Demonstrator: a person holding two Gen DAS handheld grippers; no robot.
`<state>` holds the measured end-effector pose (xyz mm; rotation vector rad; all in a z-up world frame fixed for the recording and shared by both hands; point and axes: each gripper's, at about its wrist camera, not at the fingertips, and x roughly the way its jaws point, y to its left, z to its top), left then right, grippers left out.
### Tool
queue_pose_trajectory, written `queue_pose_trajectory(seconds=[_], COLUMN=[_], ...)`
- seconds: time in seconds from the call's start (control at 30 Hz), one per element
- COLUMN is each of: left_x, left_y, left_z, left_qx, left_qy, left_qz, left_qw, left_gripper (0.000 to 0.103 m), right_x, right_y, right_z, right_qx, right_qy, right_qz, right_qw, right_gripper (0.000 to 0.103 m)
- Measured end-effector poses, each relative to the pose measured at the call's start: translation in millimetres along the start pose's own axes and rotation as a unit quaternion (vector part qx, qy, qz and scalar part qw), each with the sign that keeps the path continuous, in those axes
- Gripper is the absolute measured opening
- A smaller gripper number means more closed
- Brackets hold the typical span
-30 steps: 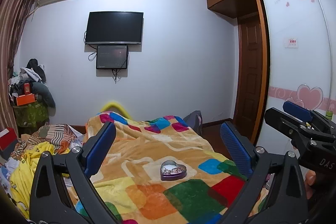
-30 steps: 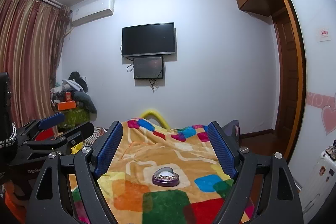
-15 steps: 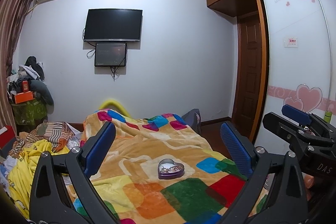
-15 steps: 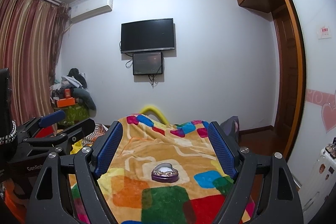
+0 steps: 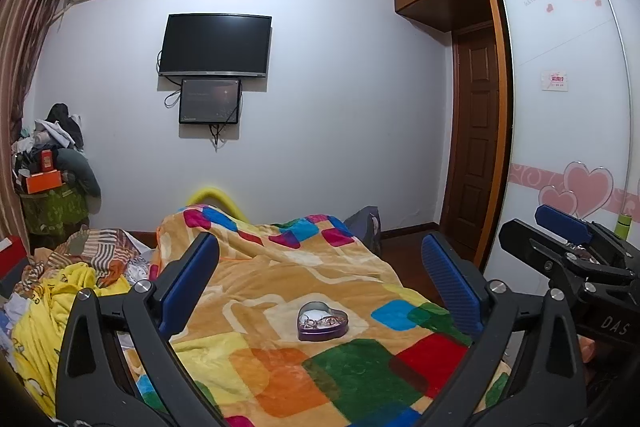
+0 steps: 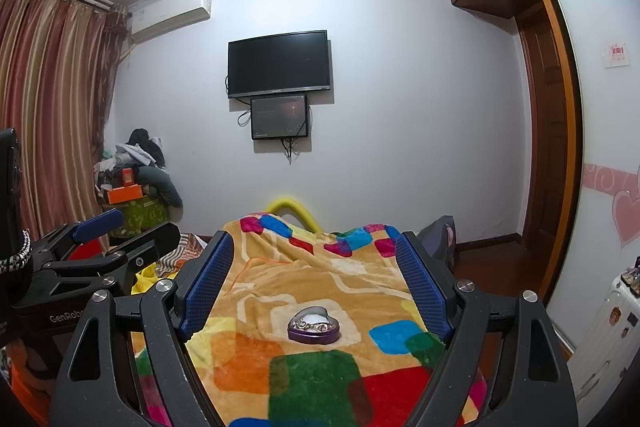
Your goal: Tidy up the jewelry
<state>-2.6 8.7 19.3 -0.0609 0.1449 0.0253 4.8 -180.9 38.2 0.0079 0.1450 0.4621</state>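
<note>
A purple heart-shaped tin point(image 5: 322, 321) lies open on the colourful patchwork blanket point(image 5: 280, 275), with several pieces of jewelry tangled inside. It also shows in the right wrist view point(image 6: 313, 325). My left gripper point(image 5: 320, 267) is open and empty, held above and short of the tin. My right gripper point(image 6: 314, 267) is open and empty too, at a similar distance from the tin. The right gripper appears at the right edge of the left wrist view point(image 5: 568, 247), and the left gripper at the left edge of the right wrist view point(image 6: 100, 239).
The blanket covers a bed point(image 6: 320, 267). Crumpled yellow and striped bedding point(image 5: 60, 279) lies on its left side. A pile of clothes and boxes point(image 6: 132, 179) stands in the far left corner. A wardrobe point(image 5: 568, 107) and a door point(image 5: 476, 147) are on the right.
Both grippers have tilted down slightly, so the tin sits lower and a little nearer in both views. The jaws have not changed.
</note>
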Motion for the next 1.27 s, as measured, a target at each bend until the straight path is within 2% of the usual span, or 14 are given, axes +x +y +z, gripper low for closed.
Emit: queue_pose_trajectory(seconds=[1.27], left_x=[12], left_y=[0], left_z=[-5], left_qx=[-0.006], left_qy=[0.017], left_qz=[-0.017], left_qw=[0.9997], left_gripper=[0.102], right_x=[7], right_y=[-4], right_z=[-1], right_qx=[0.017], right_qy=[0.014], right_qz=[-0.002], right_qw=[1.0], right_gripper=[0.08])
